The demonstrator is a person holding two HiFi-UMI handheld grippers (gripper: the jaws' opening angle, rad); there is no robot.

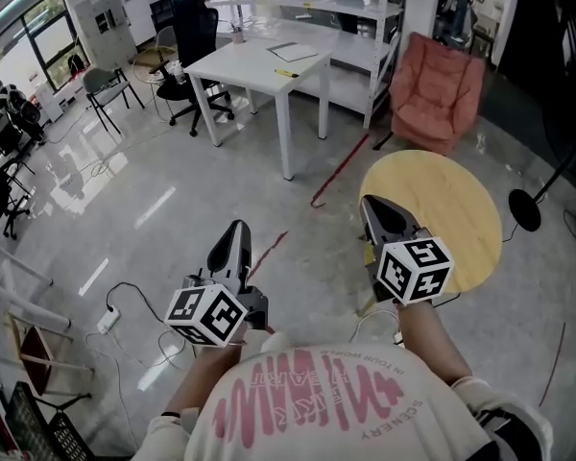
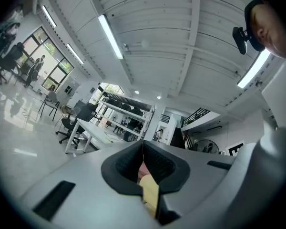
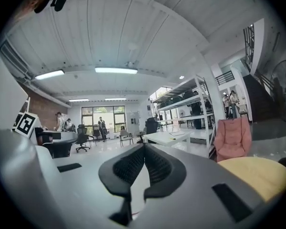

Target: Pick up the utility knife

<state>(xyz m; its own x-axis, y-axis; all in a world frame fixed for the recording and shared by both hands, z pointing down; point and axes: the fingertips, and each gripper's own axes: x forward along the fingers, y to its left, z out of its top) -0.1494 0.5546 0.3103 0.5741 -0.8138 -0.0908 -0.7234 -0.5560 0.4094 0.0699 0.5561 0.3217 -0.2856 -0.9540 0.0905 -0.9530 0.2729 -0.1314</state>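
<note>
You are holding the left tongs (image 1: 236, 233) and the right tongs (image 1: 372, 209) level and pointing ahead. Each pair is clenched tip to tip with nothing between the pads, which suits carrying them, since nothing to grasp is within reach. The likeliest utility knife is the small yellow item (image 1: 286, 72) lying on the white tabletop (image 1: 245, 65) far ahead, just beside a sheet of paper (image 1: 298, 51), though it is too small to be sure. Open floor lies between it and both tongs. The round yellow table (image 1: 451, 195) sits near your right tongs, but no knife shows on it. You would likely need to close in and release one pair before reaching.
</note>
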